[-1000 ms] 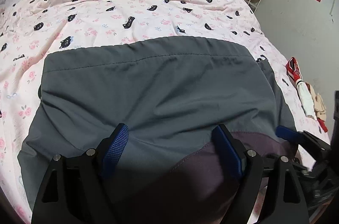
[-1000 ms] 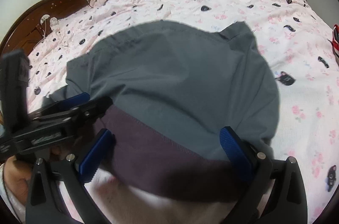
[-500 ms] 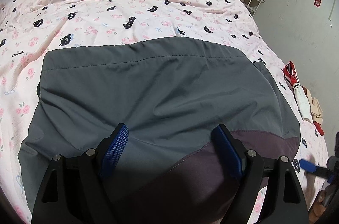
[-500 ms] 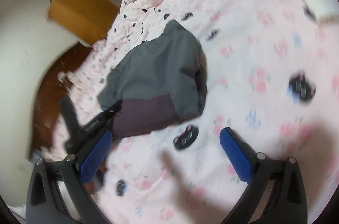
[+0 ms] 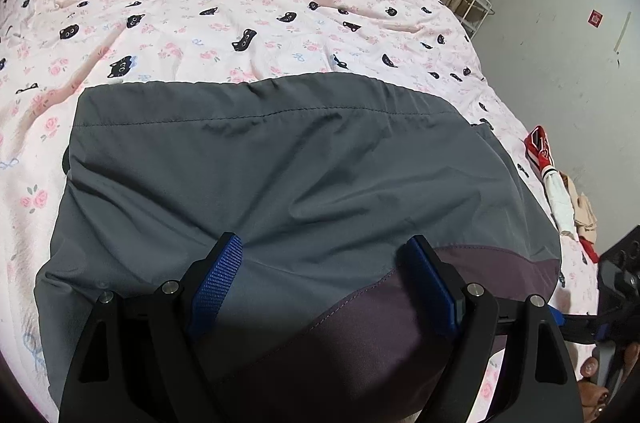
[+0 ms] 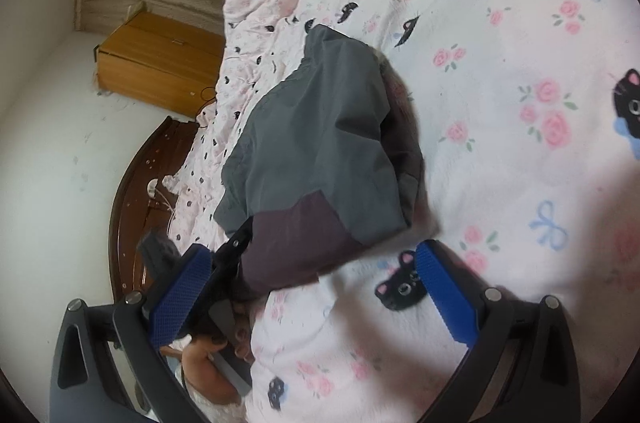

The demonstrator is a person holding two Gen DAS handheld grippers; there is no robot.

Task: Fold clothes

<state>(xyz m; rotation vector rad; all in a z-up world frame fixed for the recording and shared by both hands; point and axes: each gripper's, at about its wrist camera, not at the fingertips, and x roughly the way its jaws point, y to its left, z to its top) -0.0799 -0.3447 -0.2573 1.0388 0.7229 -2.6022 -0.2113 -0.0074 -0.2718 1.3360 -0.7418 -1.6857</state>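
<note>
Right gripper [image 6: 316, 287] has rolled and pulled off the folded grey-and-purple fabric garment [image 5: 288, 183], jaws apart, empty, over the pink cat-print bedsheet [image 6: 500, 71]. Left gripper [image 5: 324, 279] unmoved over the garment, jaws apart, not clamping. Fold looks set; next likely a regrasp.

A folded grey garment [image 5: 304, 183] lies flat on a pink bedsheet [image 5: 240, 3] printed with black cats and roses, filling the centre of the left wrist view. Its stitched, gathered hem runs across the far edge toward 12 o'clock. A dark purple panel [image 5: 360, 335] covers its near corner, from 6 to 4 o'clock. In the right wrist view the garment [image 6: 320, 151] sits left of centre, creased, with the purple panel [image 6: 296, 243] at its 7 o'clock end.
</note>
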